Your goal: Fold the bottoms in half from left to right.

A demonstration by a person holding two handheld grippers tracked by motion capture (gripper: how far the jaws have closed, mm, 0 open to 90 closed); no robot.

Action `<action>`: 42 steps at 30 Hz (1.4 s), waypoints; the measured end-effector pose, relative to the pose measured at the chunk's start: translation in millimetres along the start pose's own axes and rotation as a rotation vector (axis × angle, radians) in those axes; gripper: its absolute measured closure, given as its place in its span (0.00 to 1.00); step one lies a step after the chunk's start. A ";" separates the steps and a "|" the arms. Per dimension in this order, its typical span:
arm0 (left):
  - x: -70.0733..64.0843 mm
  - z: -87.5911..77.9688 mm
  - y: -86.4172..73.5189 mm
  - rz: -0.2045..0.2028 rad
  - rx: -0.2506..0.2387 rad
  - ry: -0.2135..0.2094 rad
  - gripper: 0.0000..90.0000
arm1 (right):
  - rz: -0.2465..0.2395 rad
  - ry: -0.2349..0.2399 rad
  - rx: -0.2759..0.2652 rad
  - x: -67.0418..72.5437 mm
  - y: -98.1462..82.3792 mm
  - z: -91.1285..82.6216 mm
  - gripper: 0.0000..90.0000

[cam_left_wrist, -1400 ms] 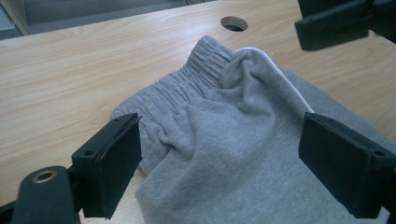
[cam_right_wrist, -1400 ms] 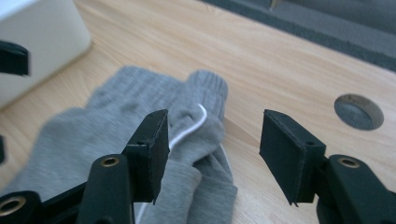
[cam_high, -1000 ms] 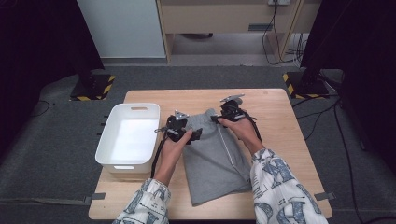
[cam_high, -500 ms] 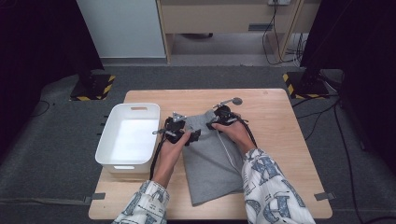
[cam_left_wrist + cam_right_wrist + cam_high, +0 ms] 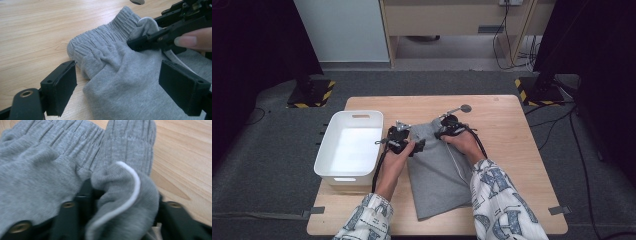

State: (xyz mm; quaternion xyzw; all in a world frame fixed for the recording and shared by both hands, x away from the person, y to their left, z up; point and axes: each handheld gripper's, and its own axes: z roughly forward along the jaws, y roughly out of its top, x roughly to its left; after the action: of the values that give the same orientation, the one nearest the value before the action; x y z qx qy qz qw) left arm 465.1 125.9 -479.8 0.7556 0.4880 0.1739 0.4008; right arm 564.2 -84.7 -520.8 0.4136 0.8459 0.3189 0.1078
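Grey sweatpants (image 5: 437, 170) lie folded on the wooden table (image 5: 512, 150), waistband at the far end. My left gripper (image 5: 414, 145) rests at the waistband's left corner. Its jaws stand open on either side of the cloth (image 5: 105, 50) without pressing it, as my left gripper view (image 5: 118, 68) shows. My right gripper (image 5: 443, 131) is down on the waistband's right part. Its jaws have just been closing, and a raised fold of grey cloth (image 5: 50, 170) with a white drawstring (image 5: 132, 182) is pinched between them (image 5: 122, 202). From the left gripper's camera, the right gripper (image 5: 145, 41) digs into the fabric.
A white plastic bin (image 5: 328, 165) stands on the table's left side, close to my left hand. A small dark round disc (image 5: 465, 108) lies on the wood just beyond the waistband. Bare wood stretches to the right of the sweatpants.
My right gripper has come down and slightly left onto the waistband, and its jaws have closed on a fold of cloth. The left gripper has stayed put.
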 end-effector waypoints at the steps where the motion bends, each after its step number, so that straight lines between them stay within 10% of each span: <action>1: 0.0 0.0 0.0 0.000 0.000 0.000 0.16 | 0.005 0.008 0.001 -1.3 -0.8 -1.2 0.70; 6: -3.8 12.2 0.3 0.008 0.025 -0.009 0.16 | 0.030 0.028 -0.018 -4.7 -10.5 -8.3 0.86; 22: 3.9 45.9 -4.2 -0.036 0.104 -0.031 0.26 | 0.026 -0.005 -0.027 -2.6 -34.4 -28.0 0.86; 42: -3.9 59.0 -12.3 0.022 0.141 -0.030 0.45 | 0.050 -0.027 -0.046 0.0 -43.7 -32.9 0.81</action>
State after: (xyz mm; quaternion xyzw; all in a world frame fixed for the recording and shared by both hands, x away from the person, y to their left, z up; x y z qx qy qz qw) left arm 494.5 99.2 -525.4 0.7900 0.4846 0.1321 0.3517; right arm 521.9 -119.4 -522.9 0.4362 0.8262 0.3355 0.1206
